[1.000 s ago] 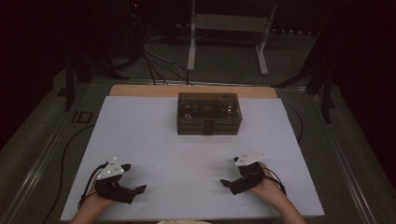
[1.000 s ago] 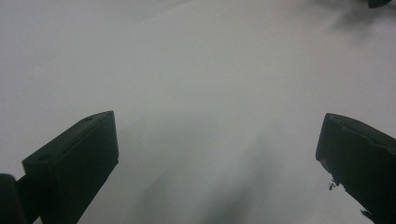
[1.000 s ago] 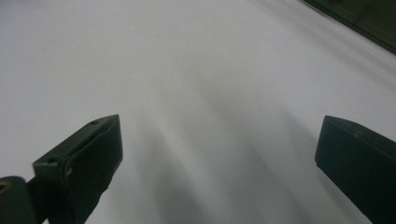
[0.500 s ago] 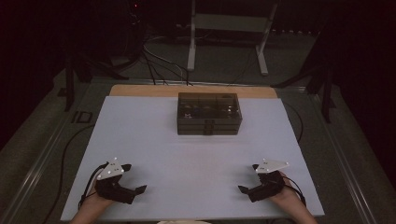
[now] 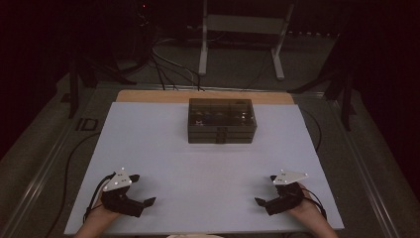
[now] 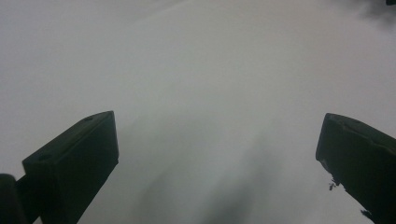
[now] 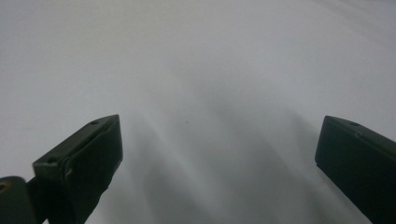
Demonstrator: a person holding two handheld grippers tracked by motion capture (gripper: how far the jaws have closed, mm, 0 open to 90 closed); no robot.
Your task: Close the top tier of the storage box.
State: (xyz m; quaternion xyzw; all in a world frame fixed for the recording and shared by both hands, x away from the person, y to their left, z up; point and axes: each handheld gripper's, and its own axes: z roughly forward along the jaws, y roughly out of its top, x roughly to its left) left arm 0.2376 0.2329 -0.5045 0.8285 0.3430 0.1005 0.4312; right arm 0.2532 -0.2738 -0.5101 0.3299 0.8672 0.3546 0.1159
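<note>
item: dark latched box (image 5: pixel 222 120), being kept shut at far centre of the counter (image 5: pixel 163 148), untouched. left gripper (image 5: pixel 142 204) and right gripper (image 5: pixel 262 202) being held near, well apart from it, jaws spread, nothing gripped. work judged not begun.

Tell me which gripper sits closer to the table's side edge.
The right gripper: it rests near the right edge of the table. The left gripper sits further in from its own side's edge. Both are far from the box.
</note>
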